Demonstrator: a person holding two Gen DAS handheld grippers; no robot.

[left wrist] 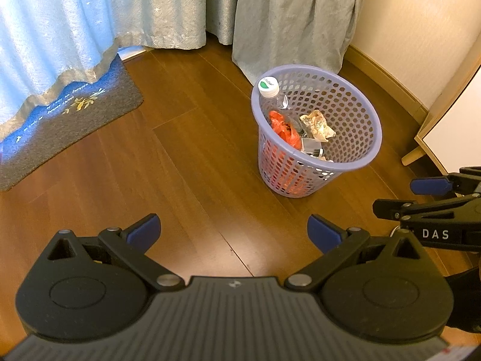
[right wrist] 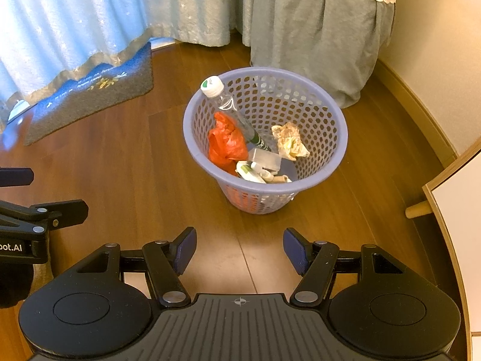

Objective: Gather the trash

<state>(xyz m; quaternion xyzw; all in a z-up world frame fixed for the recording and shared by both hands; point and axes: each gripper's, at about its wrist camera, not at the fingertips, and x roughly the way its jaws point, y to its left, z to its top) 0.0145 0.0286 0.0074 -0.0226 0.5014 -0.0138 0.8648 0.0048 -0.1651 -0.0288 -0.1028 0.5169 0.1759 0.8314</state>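
Note:
A lilac plastic mesh basket [left wrist: 357, 102] [right wrist: 324, 114] stands on the wooden floor. Inside it lie a clear bottle [left wrist: 272, 90] [right wrist: 224, 99] with a white cap leaning on the rim, an orange plastic bag [left wrist: 284, 129] [right wrist: 227, 143], a crumpled beige wrapper [left wrist: 318, 123] [right wrist: 290, 141] and several small items at the bottom. My left gripper [left wrist: 233, 236] hangs open over bare floor, short of the basket and to its left. My right gripper [right wrist: 240, 251] is open too, empty, just in front of the basket. The right gripper [left wrist: 399, 197] also shows at the right edge of the left wrist view.
A grey and blue doormat [left wrist: 75, 114] [right wrist: 90, 96] lies at the left under pale curtains [left wrist: 75, 15]. A grey-green skirted cover [left wrist: 294, 21] [right wrist: 318, 36] hangs behind the basket. A light wooden furniture leg [left wrist: 421, 147] [right wrist: 416, 210] and a white panel [right wrist: 460, 210] stand at the right.

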